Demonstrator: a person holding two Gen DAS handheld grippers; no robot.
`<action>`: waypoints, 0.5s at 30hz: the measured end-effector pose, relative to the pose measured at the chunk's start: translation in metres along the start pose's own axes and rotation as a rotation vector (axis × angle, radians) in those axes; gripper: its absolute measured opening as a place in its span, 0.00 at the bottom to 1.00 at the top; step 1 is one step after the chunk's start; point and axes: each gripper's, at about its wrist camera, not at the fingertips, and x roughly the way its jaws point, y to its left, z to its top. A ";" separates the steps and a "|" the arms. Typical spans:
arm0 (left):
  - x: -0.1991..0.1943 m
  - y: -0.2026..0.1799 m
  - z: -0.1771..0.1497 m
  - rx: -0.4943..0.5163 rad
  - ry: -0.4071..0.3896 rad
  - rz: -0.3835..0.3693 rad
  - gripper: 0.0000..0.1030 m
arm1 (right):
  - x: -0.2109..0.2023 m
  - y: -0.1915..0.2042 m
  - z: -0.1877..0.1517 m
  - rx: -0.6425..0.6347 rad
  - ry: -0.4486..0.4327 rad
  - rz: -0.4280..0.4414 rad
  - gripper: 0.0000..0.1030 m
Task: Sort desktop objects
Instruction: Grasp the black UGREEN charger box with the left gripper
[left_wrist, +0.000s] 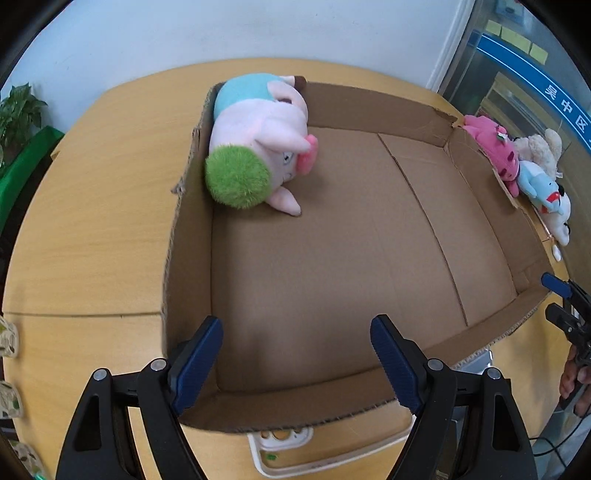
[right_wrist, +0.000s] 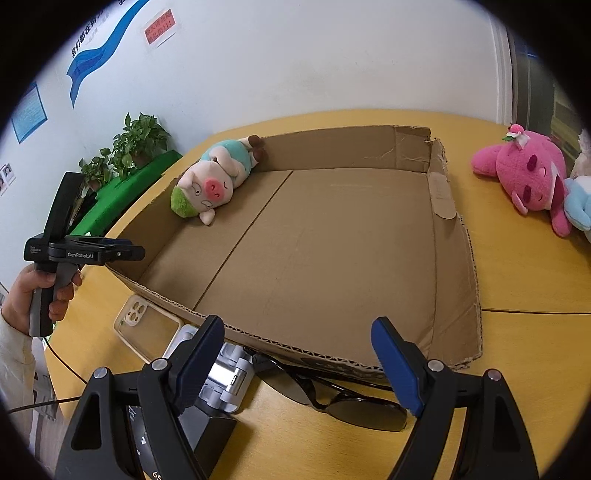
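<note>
Left wrist view: left gripper (left_wrist: 297, 363), jaws spread wide and holding nothing, poised over the near wall of a shallow cardboard box (left_wrist: 192, 206) on the wooden table (left_wrist: 92, 192). Inside the box, one item only: a pig plush (left_wrist: 258, 144) with green hair and a blue shirt, lying in the far left corner against the left wall, long axis running along that wall, head toward the camera. Outside the box's right wall, a row of plush toys on the table: a pink plush (left_wrist: 493, 147), a cream one behind it, a light blue plush (left_wrist: 541, 184) nearer. The right gripper shows at the far right edge, side-on. Right wrist view: right gripper (right_wrist: 297, 363), jaws likewise wide apart and empty, hovering above the clutter before the box's near wall: sunglasses (right_wrist: 354, 402) directly between and under the fingers, a white folding device (right_wrist: 225, 380) by the left finger, a clear phone case (right_wrist: 147, 325) further left. The pink plush lies well apart on the table to the upper right, beyond the box's right wall, the blue one touching it. The left gripper appears at far left in a hand, seen side-on; its opening cannot be judged from here. Judgement: the unsorted plush toys lie on the right side, nearer the right gripper than the left, so the next pick probably falls to it; the sunglasses are nearer still, lenses lying crosswise to its fingers.
</note>
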 end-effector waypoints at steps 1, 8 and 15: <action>0.000 0.000 -0.002 -0.006 0.003 -0.012 0.79 | -0.001 -0.001 0.000 -0.005 -0.002 -0.003 0.80; -0.026 -0.007 -0.007 0.001 -0.090 0.014 0.79 | -0.014 -0.004 -0.001 -0.021 -0.016 -0.032 0.80; -0.084 -0.042 -0.050 0.104 -0.194 -0.073 0.79 | -0.063 0.029 -0.028 -0.133 -0.060 0.150 0.80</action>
